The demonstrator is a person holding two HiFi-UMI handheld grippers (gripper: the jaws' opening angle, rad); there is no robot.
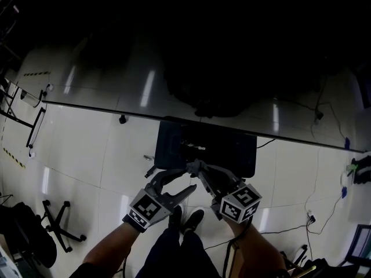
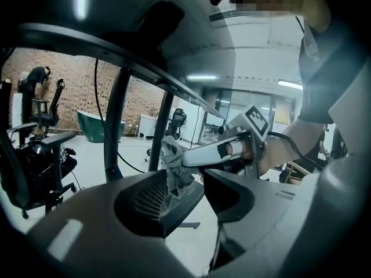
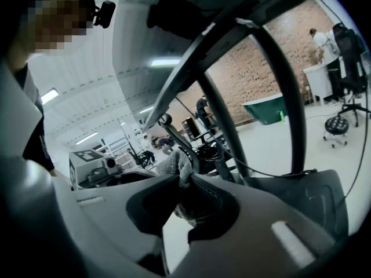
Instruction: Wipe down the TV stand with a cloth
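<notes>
The grey cloth (image 2: pixel 174 174) hangs bunched between the wide-apart jaws of my left gripper (image 2: pixel 200 185), resting against the left jaw's ribbed pad. That gripper is open. From the right, the pale fingers of my right gripper (image 2: pixel 194 155) reach in and pinch the cloth's top. In the right gripper view my right gripper (image 3: pixel 184 181) is shut on the cloth (image 3: pixel 175 165). In the dim head view, both grippers meet tip to tip, left (image 1: pixel 189 179) and right (image 1: pixel 196 168), just in front of the dark TV stand (image 1: pixel 174 143).
Black metal legs of a frame (image 2: pixel 115 126) rise close ahead of the grippers. An office chair (image 2: pixel 40 155) stands at the left, a chair base (image 1: pixel 58 225) on the white floor. Cables (image 1: pixel 324 213) run along the floor at the right. My shoes (image 1: pixel 185 218) are below the grippers.
</notes>
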